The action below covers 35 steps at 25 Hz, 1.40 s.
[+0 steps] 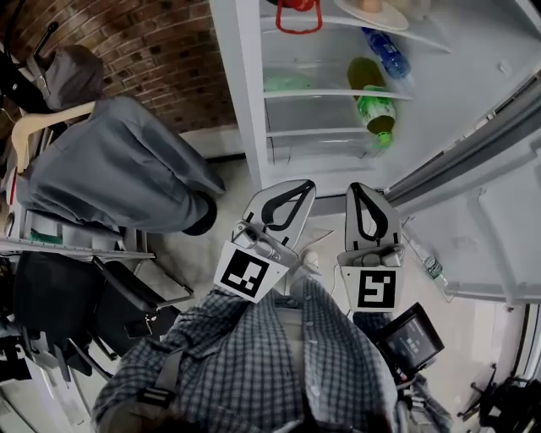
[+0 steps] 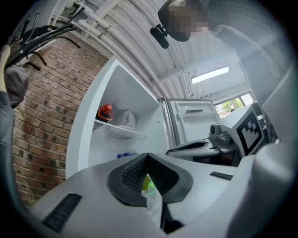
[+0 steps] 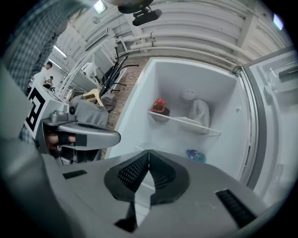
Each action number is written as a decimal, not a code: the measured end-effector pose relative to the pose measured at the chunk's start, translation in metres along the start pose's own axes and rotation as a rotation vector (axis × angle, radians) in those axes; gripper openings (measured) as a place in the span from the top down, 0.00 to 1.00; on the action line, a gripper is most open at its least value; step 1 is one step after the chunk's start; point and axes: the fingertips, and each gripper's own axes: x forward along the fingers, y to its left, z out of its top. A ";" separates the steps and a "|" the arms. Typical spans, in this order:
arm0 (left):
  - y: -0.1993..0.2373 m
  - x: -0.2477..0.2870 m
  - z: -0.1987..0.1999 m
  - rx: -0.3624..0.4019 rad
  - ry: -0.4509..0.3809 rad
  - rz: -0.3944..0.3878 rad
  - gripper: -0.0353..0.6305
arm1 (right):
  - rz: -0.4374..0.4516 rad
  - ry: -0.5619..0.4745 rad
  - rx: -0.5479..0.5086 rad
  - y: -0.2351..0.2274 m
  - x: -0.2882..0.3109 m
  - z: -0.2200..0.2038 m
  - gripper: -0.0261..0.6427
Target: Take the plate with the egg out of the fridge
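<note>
Brick wall (image 1: pixel 161 59) flanks the open fridge (image 1: pixel 247 110). Your left gripper (image 1: pixel 307 185) and right gripper (image 1: pixel 358 187) hover before it, jaws pressed together, empty. The plate (image 1: pixel 386 16) sits on the upper shelf above the green bottle (image 1: pixel 374 106), cut off; the egg is unclear.

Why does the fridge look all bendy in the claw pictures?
Left gripper view: the wide-angle lens bows the fridge, the corners go black, and the ceiling light glares white. Right gripper view: same bowing and black corners. Head view: lines look straighter.
</note>
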 end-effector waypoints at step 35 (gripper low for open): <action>0.044 0.139 -0.003 0.050 -0.023 0.149 0.94 | -0.067 -0.058 -0.774 -0.163 0.168 0.063 0.87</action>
